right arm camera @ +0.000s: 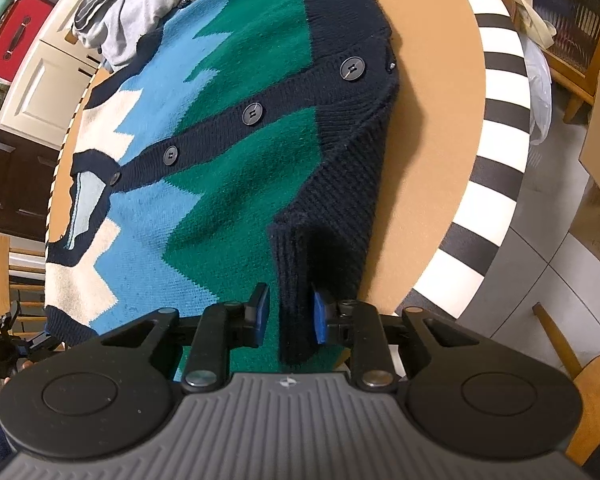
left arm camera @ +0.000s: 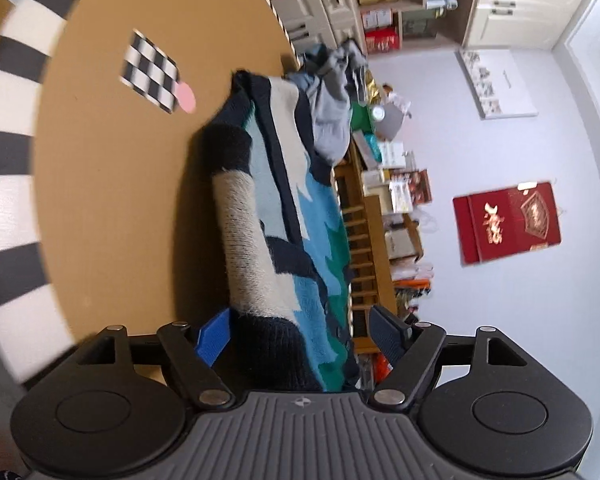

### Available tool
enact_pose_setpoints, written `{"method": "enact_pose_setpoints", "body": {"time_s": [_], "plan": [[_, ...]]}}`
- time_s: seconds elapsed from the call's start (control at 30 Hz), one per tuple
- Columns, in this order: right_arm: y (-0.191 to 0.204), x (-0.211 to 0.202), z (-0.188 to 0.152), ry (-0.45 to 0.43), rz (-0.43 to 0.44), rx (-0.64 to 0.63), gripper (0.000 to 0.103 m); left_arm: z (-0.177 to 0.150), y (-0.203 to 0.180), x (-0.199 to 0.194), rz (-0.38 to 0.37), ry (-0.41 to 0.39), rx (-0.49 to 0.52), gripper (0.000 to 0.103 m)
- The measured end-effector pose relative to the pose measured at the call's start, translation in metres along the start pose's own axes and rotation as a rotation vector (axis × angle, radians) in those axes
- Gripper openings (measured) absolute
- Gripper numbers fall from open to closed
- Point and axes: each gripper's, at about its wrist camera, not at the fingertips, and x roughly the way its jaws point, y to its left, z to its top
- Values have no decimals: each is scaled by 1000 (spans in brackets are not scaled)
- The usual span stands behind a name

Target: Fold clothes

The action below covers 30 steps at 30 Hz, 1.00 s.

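Cardigan [right arm camera: 228, 152] hem pinched by right gripper [right arm camera: 290, 314] (left gripper [left arm camera: 300, 334] parted).

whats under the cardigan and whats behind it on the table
The cardigan lies on the round tan table, whose top shows bare around it. Behind it sits a heap of grey clothes. Anything beneath the knit itself is covered and cannot be seen.

A round tan table [right arm camera: 432, 128] with a black-and-white striped rim bears a knit cardigan [right arm camera: 228, 128], grey clothes [right arm camera: 132, 20] and a checkered card [left arm camera: 150, 72].
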Motion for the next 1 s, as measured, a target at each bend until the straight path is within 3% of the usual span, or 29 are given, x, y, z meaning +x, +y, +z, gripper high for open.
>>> {"method": "enact_pose_setpoints", "body": {"time_s": [0.13, 0.2, 0.3, 0.33, 0.4, 0.47, 0.57, 0.7, 0.83, 1.0], "plan": [[1, -1, 2, 9, -7, -7, 25, -8, -22, 26, 21, 118, 121, 76], [2, -1, 2, 12, -10, -12, 25, -12, -24, 28, 58, 137, 165, 76], [1, -1, 1, 9, -6, -10, 25, -7, -7, 14, 96, 51, 62, 76], [1, -1, 1, 6, -4, -7, 25, -4, -2, 8, 106, 13, 19, 71], [-3, -2, 0, 1, 8, 12, 25, 3, 5, 9, 95, -29, -58, 71], [-6, -2, 0, -5, 23, 33, 25, 5, -2, 16, 115, -11, -16, 70], [-12, -3, 0, -12, 45, 64, 21, 1, -13, 26, 114, 67, 52, 57], [-19, -6, -2, -30, 65, 92, 12, -6, -21, 35, 111, 161, 92, 20], [-25, -14, -6, -59, 72, 97, 9, -11, -24, 29, 145, 166, 114, 8], [-33, -32, -11, -110, 59, 104, 8, -14, -32, 21, 197, 154, 137, 6]]}}
